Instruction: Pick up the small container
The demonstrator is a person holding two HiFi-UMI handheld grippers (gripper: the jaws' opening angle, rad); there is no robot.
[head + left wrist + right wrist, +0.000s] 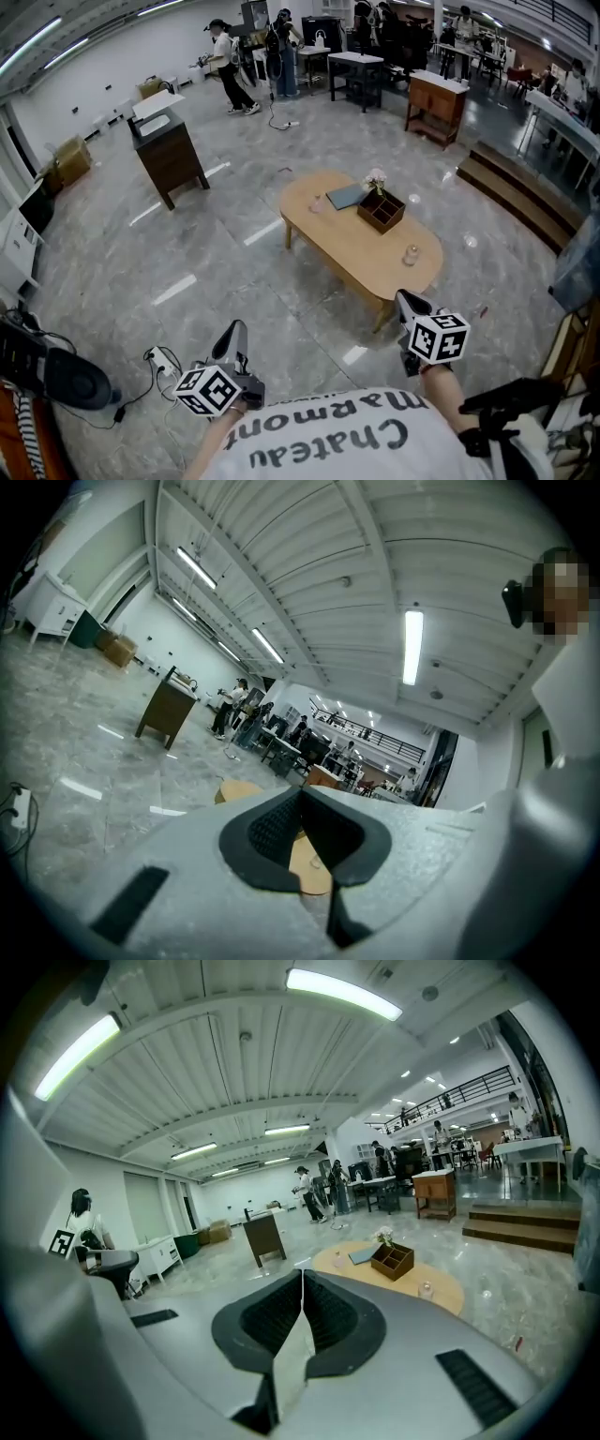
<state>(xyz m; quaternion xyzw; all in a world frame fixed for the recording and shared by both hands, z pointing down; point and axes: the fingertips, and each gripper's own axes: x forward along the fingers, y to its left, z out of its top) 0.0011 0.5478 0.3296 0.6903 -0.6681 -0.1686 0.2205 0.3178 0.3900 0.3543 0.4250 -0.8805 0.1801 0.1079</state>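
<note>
A light oval wooden table (347, 251) stands on the marble floor ahead of me. Near its close end sits a small clear container (411, 255), also seen in the right gripper view (426, 1290). A second small pale cup (316, 203) rests at the far end beside a grey-blue book (345, 196). My left gripper (236, 326) is shut and empty, well short of the table, and its view shows the jaws (300, 789) pressed together. My right gripper (403, 296) hovers just off the table's near end, its jaws (302, 1274) closed with nothing between them.
A brown wooden organizer (381, 210) with small flowers (375, 180) sits mid-table. A dark cabinet (170, 155) stands to the left. A power strip with cable (159, 358) lies on the floor by my left gripper. Low steps (511, 192) run along the right; people stand at the back.
</note>
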